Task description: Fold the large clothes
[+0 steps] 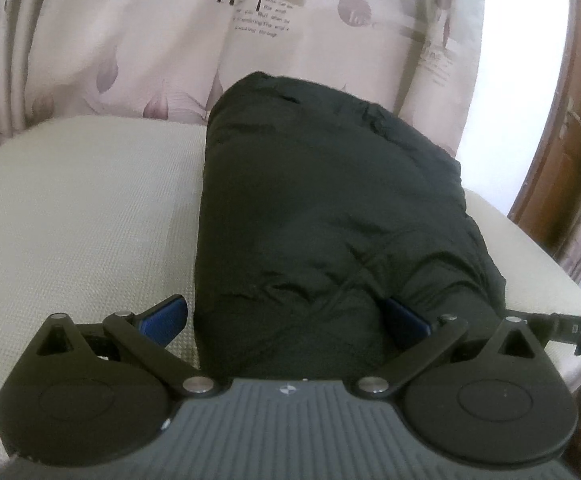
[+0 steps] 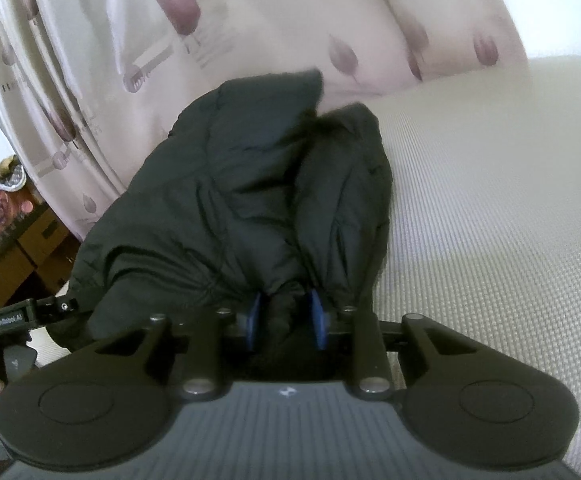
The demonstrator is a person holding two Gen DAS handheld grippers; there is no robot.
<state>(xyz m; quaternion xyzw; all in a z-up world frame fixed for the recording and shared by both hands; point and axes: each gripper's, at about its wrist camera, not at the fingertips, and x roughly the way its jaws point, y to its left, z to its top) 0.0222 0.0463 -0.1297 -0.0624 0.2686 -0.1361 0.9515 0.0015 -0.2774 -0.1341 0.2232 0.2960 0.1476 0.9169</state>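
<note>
Black padded fabric fills the centre of the left wrist view: a folded jacket [image 1: 330,216] lying on a cream woven surface [image 1: 70,220] that spreads across the left and lower right of the frame. The left gripper [image 1: 286,322] sits at the bottom centre with its blue fingers [image 1: 166,320] spread wide; the near end of the jacket bulges between them, covering most of the right finger, and whether the pads press on the cloth cannot be told. A pale curtain [image 1: 130,40] printed with purple leaves hangs across the top of the frame. At the lower right edge, part of the other tool shows, marked with letters.

In the right wrist view the jacket [image 2: 230,200] runs from the bottom centre toward the upper middle, split into two puffy lobes, on the same cream surface [image 2: 490,200], which occupies the right half. The right gripper [image 2: 286,322] at the bottom centre has its blue fingers [image 2: 317,318] drawn close, pinching a bunched fold of the jacket between them. The curtain [image 2: 250,20] fills the upper frame. Brown cardboard boxes [image 2: 30,240] stand at the left edge.
</note>
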